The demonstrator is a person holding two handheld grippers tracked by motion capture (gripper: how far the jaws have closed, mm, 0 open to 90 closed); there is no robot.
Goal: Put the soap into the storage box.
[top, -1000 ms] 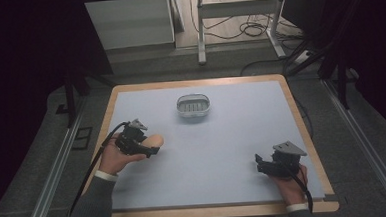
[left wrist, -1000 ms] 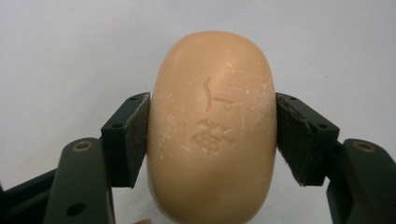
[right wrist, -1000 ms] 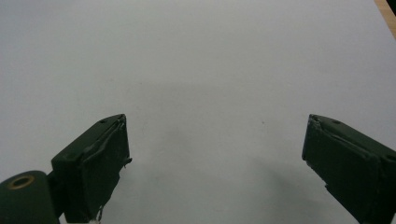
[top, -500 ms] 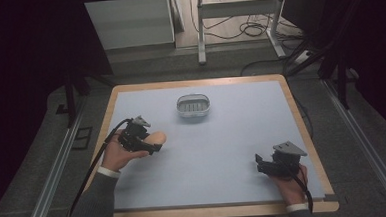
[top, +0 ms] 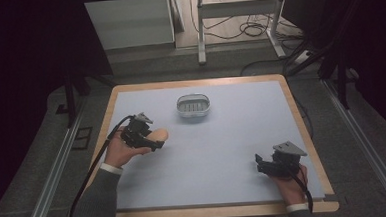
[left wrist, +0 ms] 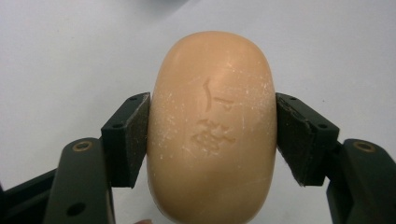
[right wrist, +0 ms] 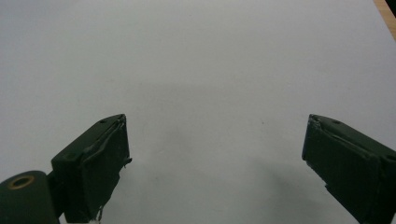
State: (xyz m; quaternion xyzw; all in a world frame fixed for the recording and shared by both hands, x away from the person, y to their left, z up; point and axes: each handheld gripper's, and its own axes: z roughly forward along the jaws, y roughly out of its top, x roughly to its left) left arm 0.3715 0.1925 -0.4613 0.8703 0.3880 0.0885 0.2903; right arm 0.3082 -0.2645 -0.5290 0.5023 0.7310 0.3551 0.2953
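Soap count: one smooth, peach-coloured oval bar of soap [left wrist: 212, 126], seen in the high view at about 9 o'clock on the bench.
Dish count: one small oval grey soap dish [top: 193, 108] with a slotted floor, at about 12 o'clock on the bench, well apart from the soap.
Tool count: two black two-jaw tools, one in each hand.
Left tool [top: 150, 139]: clamped on the soap, one pad against each long side.
Right tool [top: 262, 165]: jaws wide apart with nothing between them, at about 4 o'clock on the bench.
Bench [top: 233, 151]: one pale blue-grey sheet with a light wooden border.
High view adds: both hands and grey sleeves, the trailing cables, the grey three-cornered plates, the dish.
Left tool view adds: a stamped mark pressed into the soap's top face and fine white scuffs across it.
Right tool view adds: worn pads over bare bench and a sliver of the wooden border at 1 o'clock.
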